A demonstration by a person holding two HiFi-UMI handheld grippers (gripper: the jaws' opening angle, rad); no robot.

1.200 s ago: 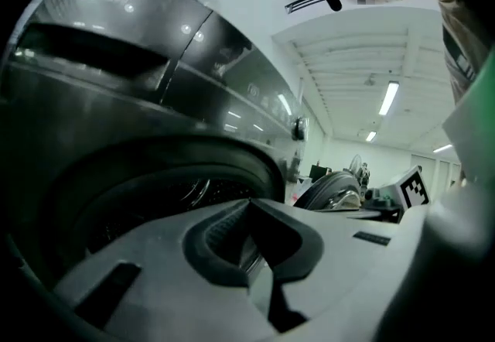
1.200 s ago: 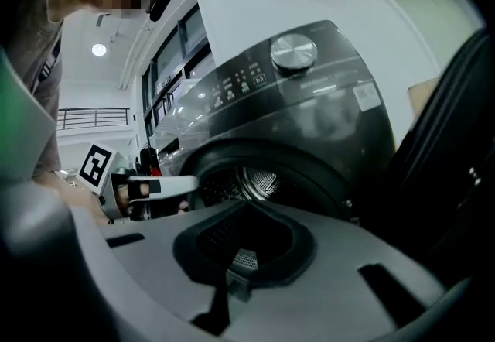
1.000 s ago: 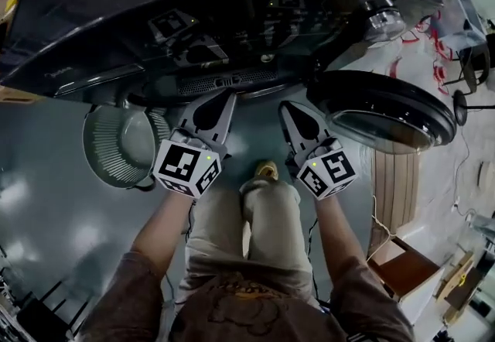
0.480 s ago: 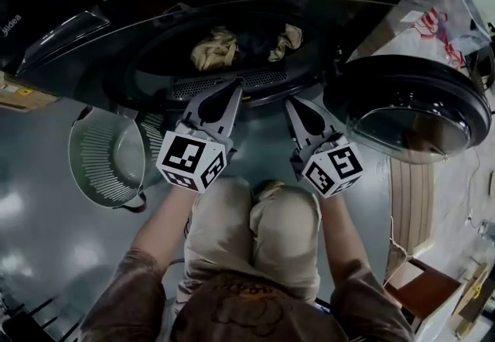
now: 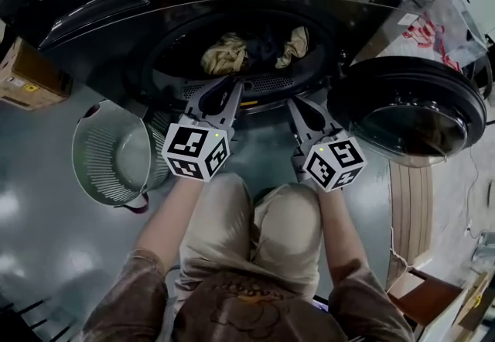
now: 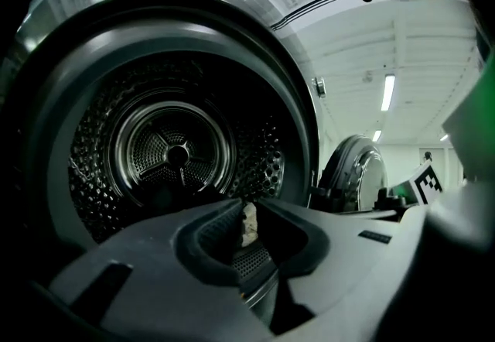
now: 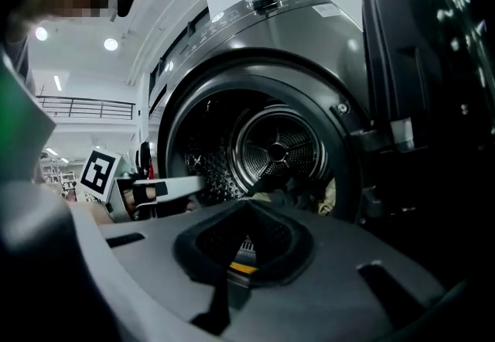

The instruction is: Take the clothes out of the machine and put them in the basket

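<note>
I have both grippers held out side by side in front of the washing machine (image 5: 116, 0), just short of its round door opening. My forearms reach forward on either side of bent knees, the left forearm (image 5: 166, 217) outside the left knee and the right forearm (image 5: 340, 224) outside the right.

The left gripper (image 5: 230, 87) points level at the lower rim of the opening, left of its centre, with its marker cube facing up at me. Its jaws have just been opening and now stand a slit apart. In the left gripper view (image 6: 246, 213) nothing sits between them; only a pale scrap of cloth deep in the drum shows through the gap.

The right gripper (image 5: 298, 104) is just to the right of it, tipped slightly downward toward the same rim. Its jaws are clenched tip to tip on nothing, as the right gripper view (image 7: 246, 205) shows.

The clothes (image 5: 224, 54) lie inside the drum just beyond the opening: a tan bundle at left, another tan piece at right and dark fabric between them. The door (image 5: 410, 112) hangs swung open to the right of the opening. The basket (image 5: 100, 166) stands on the floor below and to the left of the opening, beside my left forearm.
</note>
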